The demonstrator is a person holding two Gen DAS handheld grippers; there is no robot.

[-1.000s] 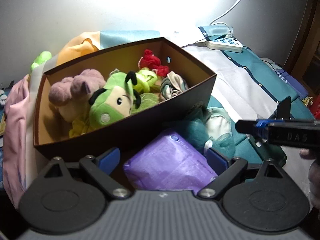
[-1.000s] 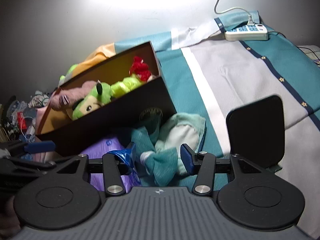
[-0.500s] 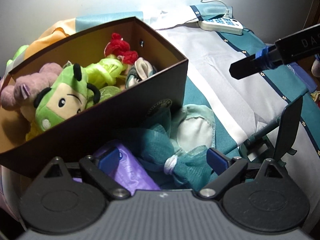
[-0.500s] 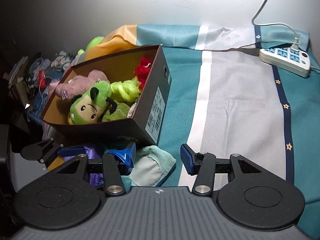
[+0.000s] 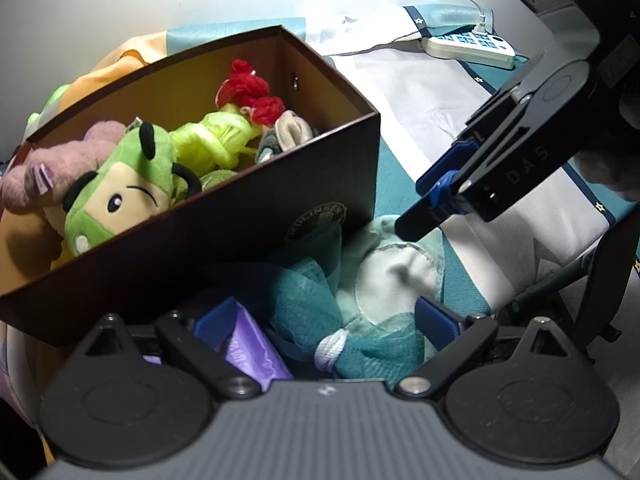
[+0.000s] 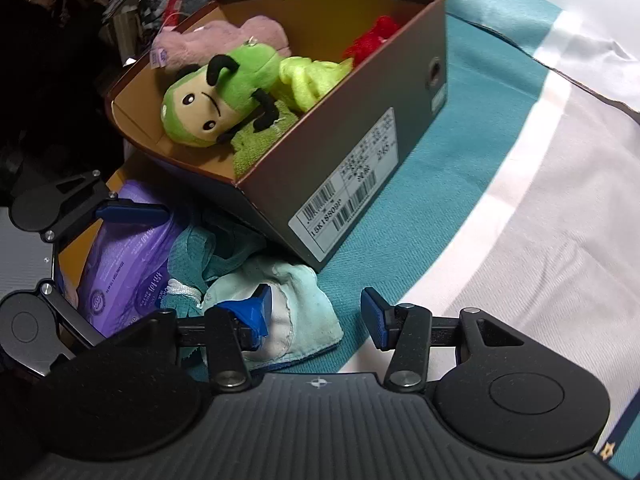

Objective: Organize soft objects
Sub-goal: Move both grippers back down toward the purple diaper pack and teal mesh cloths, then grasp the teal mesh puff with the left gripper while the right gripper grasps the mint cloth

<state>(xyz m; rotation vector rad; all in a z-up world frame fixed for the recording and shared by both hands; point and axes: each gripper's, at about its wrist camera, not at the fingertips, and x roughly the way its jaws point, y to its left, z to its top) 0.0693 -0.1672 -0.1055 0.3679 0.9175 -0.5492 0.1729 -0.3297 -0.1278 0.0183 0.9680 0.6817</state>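
A brown shoe box (image 5: 248,216) (image 6: 360,152) holds a green plush (image 5: 120,192) (image 6: 224,96), a pink plush (image 5: 44,168), yellow-green cloth (image 5: 216,140) and red yarn (image 5: 252,92). A teal mesh-and-cloth soft item (image 5: 360,296) (image 6: 280,304) lies in front of the box beside a purple pack (image 5: 248,352) (image 6: 128,264). My left gripper (image 5: 324,320) is open, its jaws on either side of the teal item. My right gripper (image 6: 316,312) is open just above that item's right edge; it also shows in the left wrist view (image 5: 440,200).
A white power strip (image 5: 468,46) with its cable lies at the back of the teal, white and grey bedspread (image 6: 520,240). A black stand (image 5: 600,300) is at the right. Orange cloth (image 5: 116,60) and clutter lie behind the box.
My left gripper has moved closer over the teal item. My right gripper has swung lower and nearer to the teal item and the box's labelled end.
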